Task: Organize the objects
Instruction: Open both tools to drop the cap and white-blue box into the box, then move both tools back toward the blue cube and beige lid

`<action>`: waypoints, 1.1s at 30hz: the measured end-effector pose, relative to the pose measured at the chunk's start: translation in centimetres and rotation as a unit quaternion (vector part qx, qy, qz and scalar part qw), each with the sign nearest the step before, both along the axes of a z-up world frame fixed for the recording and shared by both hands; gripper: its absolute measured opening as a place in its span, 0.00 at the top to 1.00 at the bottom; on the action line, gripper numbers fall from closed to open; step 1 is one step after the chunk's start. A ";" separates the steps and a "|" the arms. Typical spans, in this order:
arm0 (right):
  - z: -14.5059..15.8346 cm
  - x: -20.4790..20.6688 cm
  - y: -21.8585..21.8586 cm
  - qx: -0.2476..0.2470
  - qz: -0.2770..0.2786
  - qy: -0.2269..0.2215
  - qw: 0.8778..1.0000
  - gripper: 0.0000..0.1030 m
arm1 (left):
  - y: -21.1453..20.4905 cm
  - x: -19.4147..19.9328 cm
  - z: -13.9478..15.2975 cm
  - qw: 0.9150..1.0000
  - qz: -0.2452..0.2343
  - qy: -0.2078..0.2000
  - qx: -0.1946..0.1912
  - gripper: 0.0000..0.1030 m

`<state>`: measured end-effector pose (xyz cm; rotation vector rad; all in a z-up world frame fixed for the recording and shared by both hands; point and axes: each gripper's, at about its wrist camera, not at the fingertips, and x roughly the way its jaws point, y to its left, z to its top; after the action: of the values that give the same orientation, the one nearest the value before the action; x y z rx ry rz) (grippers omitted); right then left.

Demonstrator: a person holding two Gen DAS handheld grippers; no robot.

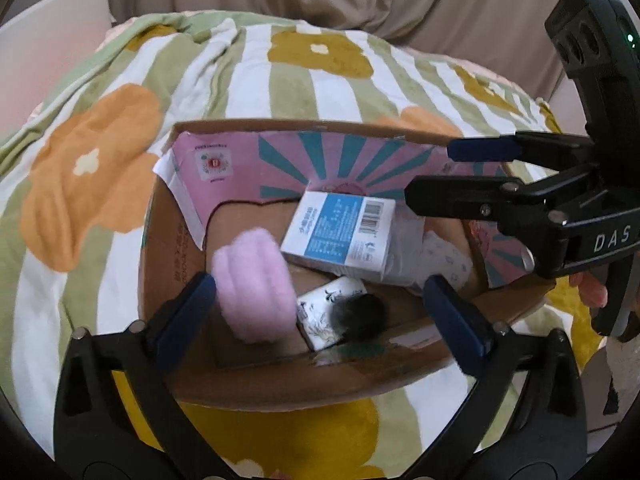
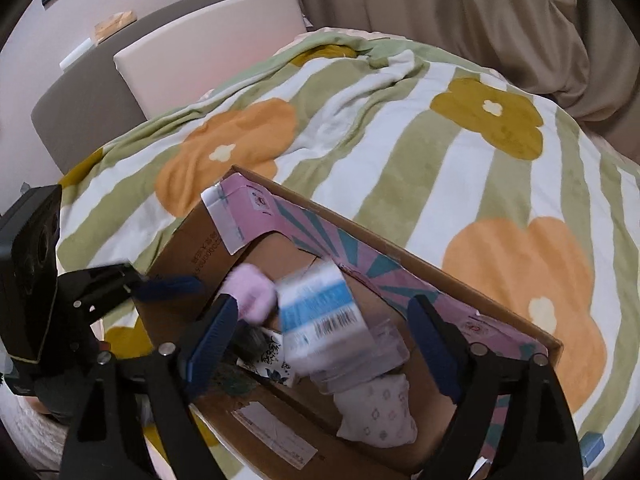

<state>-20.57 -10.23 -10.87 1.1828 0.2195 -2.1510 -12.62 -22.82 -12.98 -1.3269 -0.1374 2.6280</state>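
An open cardboard box (image 1: 172, 240) (image 2: 188, 240) with a pink and teal inner flap lies on the bed. My left gripper (image 1: 320, 312) hangs over it, open; a blurred pink fluffy item (image 1: 252, 284) (image 2: 252, 292) sits between its jaws, close by the left finger. A white and blue carton (image 1: 340, 236) (image 2: 320, 312) lies tilted inside the box. My right gripper (image 2: 320, 340) (image 1: 444, 172) is open above the carton, which looks blurred between its jaws and free of the pads. Below lie a white patterned pack (image 1: 320, 320) and a black fluffy item (image 1: 360, 312).
A striped green and white blanket (image 2: 400, 140) with orange and mustard flowers covers the bed. A patterned white cloth bundle (image 2: 376, 412) fills one box corner. A padded headboard (image 2: 200, 40) stands at the back left and beige curtains (image 2: 480, 8) behind. A person's fingers (image 1: 592, 288) grip the right tool.
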 end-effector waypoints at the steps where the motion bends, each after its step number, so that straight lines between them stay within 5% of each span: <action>1: 0.0 0.1 0.1 0.000 -0.002 0.000 1.000 0.18 | 0.0 0.0 0.0 1.000 0.000 -0.002 0.000 0.00; 19: 1.0 1.6 1.7 -0.007 -0.027 0.014 1.000 0.18 | 0.9 1.8 1.6 1.000 -0.002 0.012 0.005 0.00; 33: 4.1 4.0 6.8 -0.011 -0.060 0.042 0.997 0.18 | 5.8 3.2 5.6 0.999 -0.026 0.042 -0.012 0.00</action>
<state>-16.53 -3.46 -6.80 1.1193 0.1658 -2.3047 -9.41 -16.97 -7.42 -1.2068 -0.0597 2.6450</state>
